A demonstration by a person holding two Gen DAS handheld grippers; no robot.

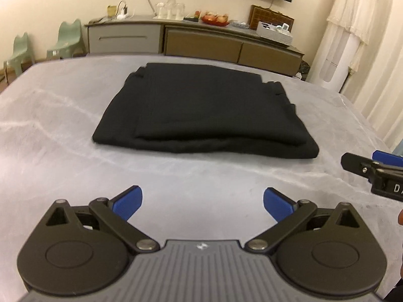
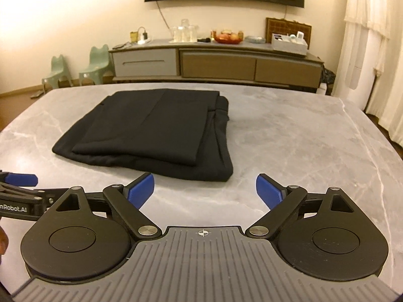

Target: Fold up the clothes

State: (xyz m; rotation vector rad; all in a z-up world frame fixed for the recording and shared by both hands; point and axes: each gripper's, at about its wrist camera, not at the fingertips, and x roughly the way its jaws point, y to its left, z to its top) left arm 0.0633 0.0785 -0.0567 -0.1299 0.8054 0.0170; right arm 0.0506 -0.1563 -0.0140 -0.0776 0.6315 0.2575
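On the grey marble table [image 2: 289, 136] the black folded garment [image 2: 151, 130] lies flat, nearer the far edge, stacked in layers. I judge it soft, light and floppy; I would pinch a layered near edge or corner. My left gripper [image 1: 202, 201] and right gripper [image 2: 204, 188] hover over the near edge, tilted down, both spread wide, holding nothing.

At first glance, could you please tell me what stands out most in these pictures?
A folded black garment lies in the middle of the grey marble table. Both the left hand-held gripper and the right hand-held gripper stand open and empty at the table's near side.
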